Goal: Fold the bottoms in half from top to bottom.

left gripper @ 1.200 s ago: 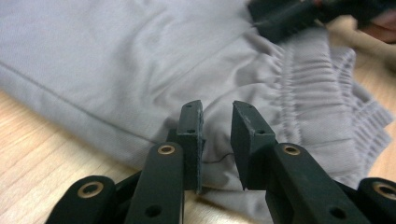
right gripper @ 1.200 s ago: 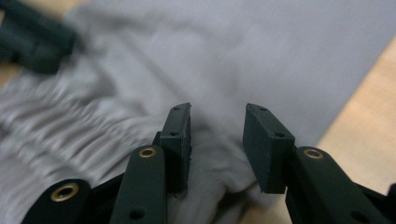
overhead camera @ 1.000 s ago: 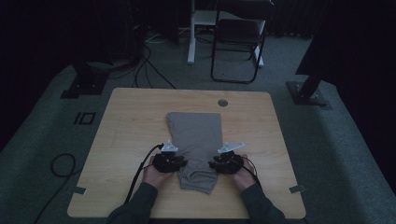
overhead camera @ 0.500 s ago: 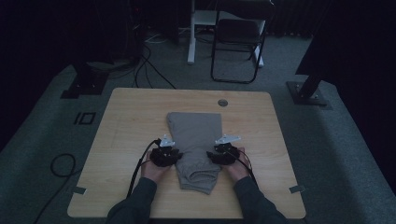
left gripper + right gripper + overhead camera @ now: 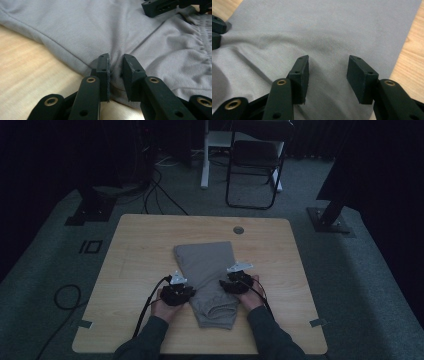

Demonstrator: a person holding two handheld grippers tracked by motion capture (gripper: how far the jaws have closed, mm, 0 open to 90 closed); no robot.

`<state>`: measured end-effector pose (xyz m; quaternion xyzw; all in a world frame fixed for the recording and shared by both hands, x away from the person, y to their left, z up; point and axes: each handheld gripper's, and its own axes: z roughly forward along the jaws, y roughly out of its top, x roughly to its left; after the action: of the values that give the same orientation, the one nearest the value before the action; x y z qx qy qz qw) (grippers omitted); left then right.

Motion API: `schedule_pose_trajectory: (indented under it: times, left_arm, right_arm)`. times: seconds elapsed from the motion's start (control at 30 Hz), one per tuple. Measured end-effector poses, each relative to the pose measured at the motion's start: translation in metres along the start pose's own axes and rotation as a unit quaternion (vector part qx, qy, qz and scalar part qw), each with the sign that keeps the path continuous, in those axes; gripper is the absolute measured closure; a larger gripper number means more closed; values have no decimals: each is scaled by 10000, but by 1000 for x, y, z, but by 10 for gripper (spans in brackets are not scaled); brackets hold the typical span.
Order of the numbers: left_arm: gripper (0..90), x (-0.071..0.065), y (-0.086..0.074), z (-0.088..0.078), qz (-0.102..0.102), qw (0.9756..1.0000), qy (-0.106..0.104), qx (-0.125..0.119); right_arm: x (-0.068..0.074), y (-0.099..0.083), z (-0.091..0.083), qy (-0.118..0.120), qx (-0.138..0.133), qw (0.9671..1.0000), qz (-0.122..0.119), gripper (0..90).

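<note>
The grey garment (image 5: 207, 280), folded into a long strip with what looked like a gathered waistband near the person, lay in the middle of the wooden table (image 5: 140, 250), running from the near edge toward the far side. The left gripper (image 5: 115, 67) sat on the cloth's left edge, its jaws drawn narrow with a small ridge of fabric pinched between them. The right gripper (image 5: 327, 72) stood over the cloth close to its right edge, jaws spread wide and holding nothing; whether its tips touched the fabric I could not tell.

To do this step well, I judged that the right gripper should settle at the right edge level with the left one and close on all the layers there, not just the top. Both pinches should sit at the same distance along the strip, so that a lift would carry the cloth evenly and any fold would land straight. The left grip looked shallow, so a slow lift would suit it better than a quick pull.

Counted in the high view: 1 garment, 1 table, 2 grippers, 2 hands, the left hand (image 5: 162, 307) and the right hand (image 5: 252, 295), each behind its gripper. Beyond the table stood 1 dark chair (image 5: 255, 165), and 1 round grommet (image 5: 238, 229) was set in the tabletop's far edge.
</note>
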<state>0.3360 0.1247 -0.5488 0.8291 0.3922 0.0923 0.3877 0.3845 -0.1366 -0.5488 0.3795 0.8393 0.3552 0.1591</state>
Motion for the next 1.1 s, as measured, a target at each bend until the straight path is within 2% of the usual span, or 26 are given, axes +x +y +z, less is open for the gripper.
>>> schedule_pose_trajectory:
  times: [0.2,0.4,0.5,0.57,0.7,0.83,0.9,0.97,1.1]
  left_arm:
    - [756,-9,-7,-6,51,10000,-75,40]
    - [753,-22,-15,-11,174,9997,-178,48]
    - [725,-25,-17,-14,306,9992,-251,86]
    - [678,-26,-15,-16,436,9988,-219,80]
    - [668,-19,-5,-23,437,9990,-46,-106]
    - [629,-1,10,-29,342,9982,303,-380]
    - [622,10,18,-28,277,9970,555,-465]
    - [591,20,25,-24,250,9948,836,-531]
    - [575,40,36,-11,86,9921,1142,-515]
  right_arm:
    - [9,-13,-12,129,-34,9999,-46,528]
    - [17,-22,-23,175,67,9998,-98,528]
    - [20,-24,-27,203,108,9997,-127,529]
    - [20,-25,-29,209,106,9996,-146,547]
    - [15,-24,-28,103,-80,9998,-117,536]
    - [2,-16,-29,-49,-186,9998,-39,521]
    - [-5,-11,-27,-132,-193,9997,29,514]
    - [-12,-6,-25,-210,-218,9995,119,509]
    - [-25,4,-18,-342,-292,9987,244,497]
